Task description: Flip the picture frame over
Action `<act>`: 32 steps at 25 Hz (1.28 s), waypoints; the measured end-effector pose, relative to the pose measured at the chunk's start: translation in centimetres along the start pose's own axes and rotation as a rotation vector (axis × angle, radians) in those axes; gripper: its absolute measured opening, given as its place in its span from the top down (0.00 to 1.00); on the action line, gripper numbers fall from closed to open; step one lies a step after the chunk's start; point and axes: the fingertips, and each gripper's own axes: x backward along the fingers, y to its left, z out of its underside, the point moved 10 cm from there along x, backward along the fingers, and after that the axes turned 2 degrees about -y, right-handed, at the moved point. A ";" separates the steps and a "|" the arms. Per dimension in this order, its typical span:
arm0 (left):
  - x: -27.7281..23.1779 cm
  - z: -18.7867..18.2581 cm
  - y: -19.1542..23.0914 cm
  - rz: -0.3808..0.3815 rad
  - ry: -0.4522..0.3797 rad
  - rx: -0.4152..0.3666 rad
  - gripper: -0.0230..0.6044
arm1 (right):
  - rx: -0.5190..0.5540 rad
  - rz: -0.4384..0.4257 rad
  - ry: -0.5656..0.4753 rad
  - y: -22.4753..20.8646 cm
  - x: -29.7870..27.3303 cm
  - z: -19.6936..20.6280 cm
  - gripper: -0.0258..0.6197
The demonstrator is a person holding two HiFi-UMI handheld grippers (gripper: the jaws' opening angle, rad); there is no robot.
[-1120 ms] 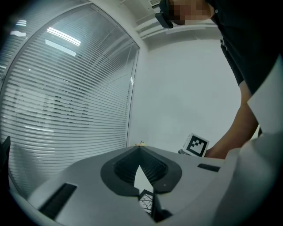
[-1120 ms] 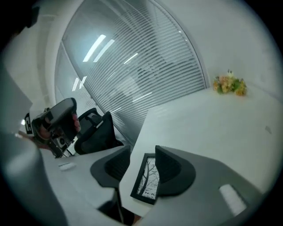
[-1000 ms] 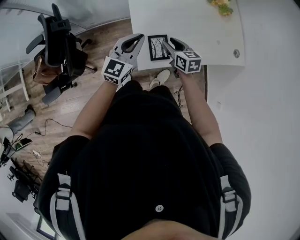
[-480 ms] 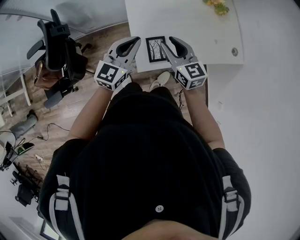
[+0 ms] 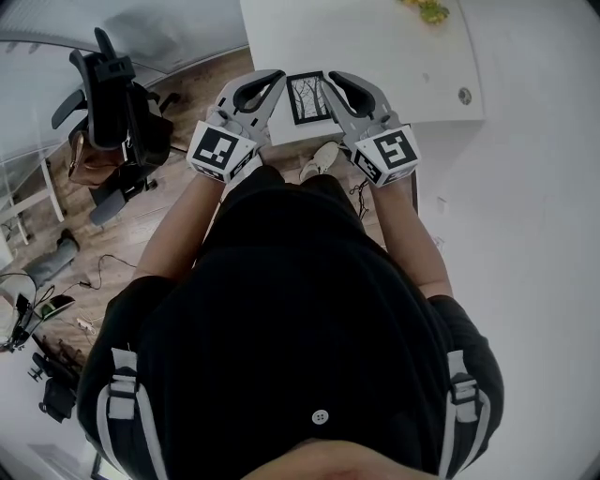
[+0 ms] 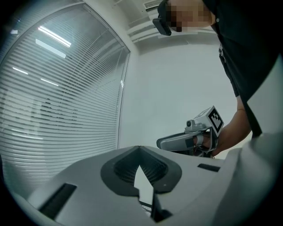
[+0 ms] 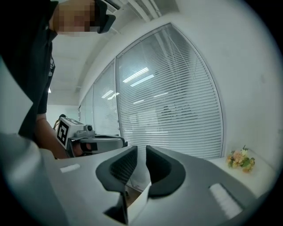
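The picture frame (image 5: 307,97), black-edged with a tree drawing facing up, lies flat on the white table (image 5: 394,56) near its front edge. Neither gripper touches it. My left gripper (image 5: 270,79) hovers at its left side, my right gripper (image 5: 330,79) at its right, both pointing away from me. In the left gripper view the left gripper (image 6: 139,148) has its pad tips touching, with nothing between them. In the right gripper view the right gripper (image 7: 141,152) has just been closing. A narrow gap remains, with nothing in it.
A bunch of flowers (image 5: 424,9) lies at the table's far edge and a round grommet (image 5: 464,96) sits at its right. A black office chair (image 5: 117,89) stands on the wood floor to the left. Window blinds (image 7: 177,101) face both grippers.
Both grippers have risen toward the head camera, the right one more. The right gripper's tip has come off the frame's right edge, and the gripper has rolled. The frame lies as before.
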 end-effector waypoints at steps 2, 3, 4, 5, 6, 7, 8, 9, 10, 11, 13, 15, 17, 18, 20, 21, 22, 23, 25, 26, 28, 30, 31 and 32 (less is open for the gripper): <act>-0.2 -0.3 -0.1 0.009 -0.007 -0.006 0.96 | 0.003 0.000 -0.013 0.0 0.2 -0.3 0.86; -0.3 -0.5 -0.1 0.014 -0.016 -0.009 0.96 | 0.004 0.001 -0.019 0.0 0.3 -0.4 0.88; -0.4 -0.7 -0.2 0.019 -0.023 -0.012 0.96 | 0.006 0.002 -0.025 0.0 0.5 -0.6 0.89; -0.4 -1.0 -0.3 0.024 -0.028 -0.015 0.96 | 0.010 0.004 -0.029 0.0 0.6 -0.8 0.89; -0.4 -1.2 -0.4 0.028 -0.032 -0.016 0.96 | 0.014 0.004 -0.032 0.1 0.7 -1.0 0.90; -0.4 -1.3 -0.4 0.030 -0.037 -0.014 0.96 | 0.017 0.004 -0.036 0.2 0.8 -1.1 0.91; -0.4 -1.4 -0.4 0.031 -0.043 -0.010 0.96 | 0.018 0.004 -0.040 0.2 0.8 -1.3 0.93; -0.5 -1.3 -0.5 0.031 -0.047 -0.008 0.96 | 0.019 0.004 -0.043 0.2 0.9 -1.4 0.94; -0.5 -1.4 -0.6 0.034 -0.047 -0.012 0.96 | 0.019 0.004 -0.046 0.2 1.0 -1.5 0.94; -0.6 -1.6 -0.6 0.039 -0.042 -0.020 0.96 | 0.020 0.005 -0.049 0.2 1.1 -1.6 0.94; -0.6 -1.7 -0.8 0.047 -0.016 -0.031 0.96 | 0.022 0.006 -0.053 0.2 1.2 -1.7 0.94; -0.6 -1.9 -0.9 0.052 -0.004 -0.031 0.96 | 0.021 0.008 -0.056 0.2 1.2 -1.8 0.94; -0.6 -1.7 -0.8 0.052 -0.015 -0.025 0.96 | 0.021 0.009 -0.059 0.3 1.1 -1.9 0.94; -0.6 -1.7 -0.8 0.051 -0.022 -0.022 0.96 | 0.023 0.010 -0.060 0.3 1.1 -1.9 0.94; -0.5 -1.8 -0.9 0.053 -0.003 -0.029 0.96 | 0.026 0.012 -0.060 0.4 1.1 -1.9 0.94; -0.4 -1.8 -1.0 0.053 0.001 -0.032 0.96 | 0.026 0.013 -0.060 0.4 1.2 -1.8 0.94; -0.4 -1.7 -1.0 0.050 -0.011 -0.032 0.96 | 0.025 0.012 -0.060 0.4 1.2 -1.8 0.94; -0.4 -1.6 -1.1 0.047 -0.028 -0.030 0.96 | 0.023 0.012 -0.060 0.4 1.3 -1.7 0.94; -0.4 -1.6 -1.1 0.041 -0.047 -0.023 0.96 | 0.019 0.008 -0.060 0.5 1.3 -1.7 0.94; -0.3 -1.7 -1.1 0.038 -0.041 -0.021 0.96 | 0.016 0.006 -0.059 0.6 1.3 -1.6 0.95; -0.1 -1.9 -1.2 0.035 -0.006 -0.028 0.96 | 0.012 0.002 -0.056 0.6 1.3 -1.6 0.95; 0.0 -1.8 -1.2 0.032 -0.017 -0.030 0.96 | 0.012 -0.003 -0.052 0.6 1.1 -1.5 0.94; 0.0 -1.8 -1.2 0.029 -0.031 -0.029 0.96 | 0.012 -0.005 -0.049 0.6 1.0 -1.5 0.94; 0.1 -1.8 -1.1 0.026 -0.035 -0.027 0.96 | 0.010 -0.006 -0.046 0.6 0.9 -1.4 0.94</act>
